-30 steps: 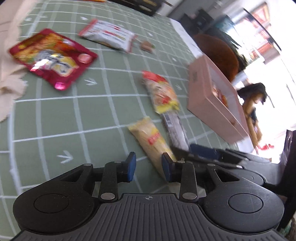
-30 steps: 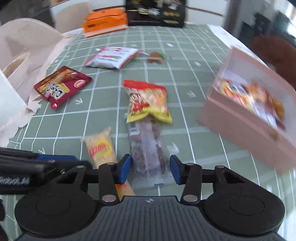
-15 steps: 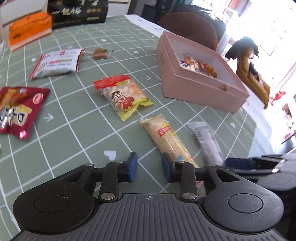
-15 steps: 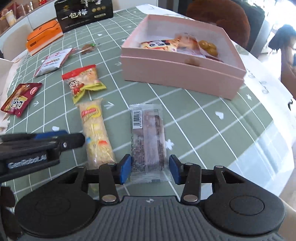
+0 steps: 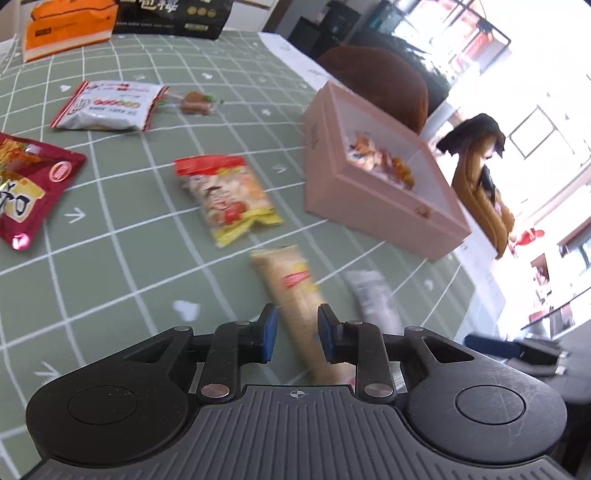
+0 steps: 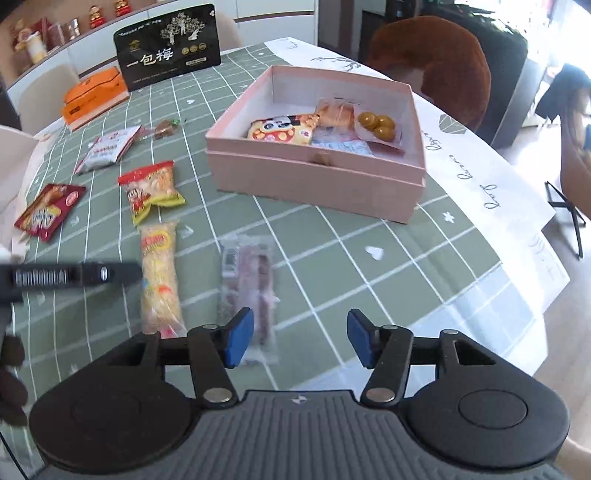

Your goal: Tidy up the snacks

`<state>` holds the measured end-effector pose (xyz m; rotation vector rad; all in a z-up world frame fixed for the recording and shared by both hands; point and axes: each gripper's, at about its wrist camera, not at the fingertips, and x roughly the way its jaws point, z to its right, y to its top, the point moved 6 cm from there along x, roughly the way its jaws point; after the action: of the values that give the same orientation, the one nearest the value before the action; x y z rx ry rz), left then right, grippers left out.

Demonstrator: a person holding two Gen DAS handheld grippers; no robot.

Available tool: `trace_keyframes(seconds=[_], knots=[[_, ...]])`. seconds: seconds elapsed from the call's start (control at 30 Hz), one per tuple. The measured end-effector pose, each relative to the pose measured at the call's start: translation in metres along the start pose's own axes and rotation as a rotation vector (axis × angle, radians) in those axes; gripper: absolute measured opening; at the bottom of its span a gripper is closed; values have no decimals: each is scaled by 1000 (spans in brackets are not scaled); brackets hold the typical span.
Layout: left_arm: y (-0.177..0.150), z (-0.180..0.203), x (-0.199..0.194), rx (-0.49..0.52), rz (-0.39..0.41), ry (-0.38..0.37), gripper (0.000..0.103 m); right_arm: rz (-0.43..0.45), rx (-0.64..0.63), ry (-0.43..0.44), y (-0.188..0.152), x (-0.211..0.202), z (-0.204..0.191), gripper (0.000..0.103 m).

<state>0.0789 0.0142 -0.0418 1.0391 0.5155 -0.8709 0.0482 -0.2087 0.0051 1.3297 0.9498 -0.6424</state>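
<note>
place: home dining room
table: green grid cloth (image 6: 332, 236), snacks loose on it
chair: brown, upholstered (image 6: 436, 62), 1 o'clock
shelf: jars, ornaments (image 6: 55, 26), 11 o'clock

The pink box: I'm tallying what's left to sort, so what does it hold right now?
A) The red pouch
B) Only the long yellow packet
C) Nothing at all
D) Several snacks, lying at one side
D: the right wrist view shows the pink box open-topped, with several snack packets clustered along one side and the rest of its floor bare.
</note>
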Motion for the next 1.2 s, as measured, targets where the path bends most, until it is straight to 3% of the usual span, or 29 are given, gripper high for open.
trace_keyframes(seconds=[0.1, 0.17, 0.23, 0.37, 0.53, 0.6, 0.67, 0.73, 0.8, 0.87, 0.97, 1.07, 1.13, 1.2], knots=[[-3, 17, 8, 30, 12, 99, 29, 16, -54, 62, -5, 1, 8, 57], [-5, 25, 12, 46, 6, 163, 36, 31, -76, 91, -3, 9, 16, 57], [-3, 32, 16, 52, -9, 210, 41, 32, -68, 110, 6, 20, 25, 57], [1, 45, 28, 30, -66, 272, 41, 22, -25, 188, 19, 30, 39, 57], [-3, 58, 42, 156, -75, 281, 41, 8, -9, 280, 23, 46, 38, 59], [-2, 58, 46, 192, -88, 248, 42, 17, -34, 232, 25, 53, 30, 59], [3, 57, 44, 196, -119, 191, 42, 42, -3, 118, 26, 44, 30, 59], [8, 51, 37, 185, -110, 158, 41, 38, 36, 124, 26, 28, 26, 59], [18, 40, 28, 154, -82, 120, 41, 25, 1, 133, 32, 16, 14, 59], [38, 20, 18, 85, -45, 112, 41, 30, -39, 71, 44, 10, 4, 64], [78, -15, 4, -9, -28, 132, 41, -8, -51, 33, 58, 7, -11, 65], [111, -45, -6, -63, 16, 161, 41, -34, -11, 53, 67, -1, -19, 65], [120, -62, -17, -118, 93, 168, 41, -6, 7, 71, 74, -4, -24, 65], [112, -74, -24, -195, 119, 158, 41, 70, 15, 62, 78, -4, -30, 65]])
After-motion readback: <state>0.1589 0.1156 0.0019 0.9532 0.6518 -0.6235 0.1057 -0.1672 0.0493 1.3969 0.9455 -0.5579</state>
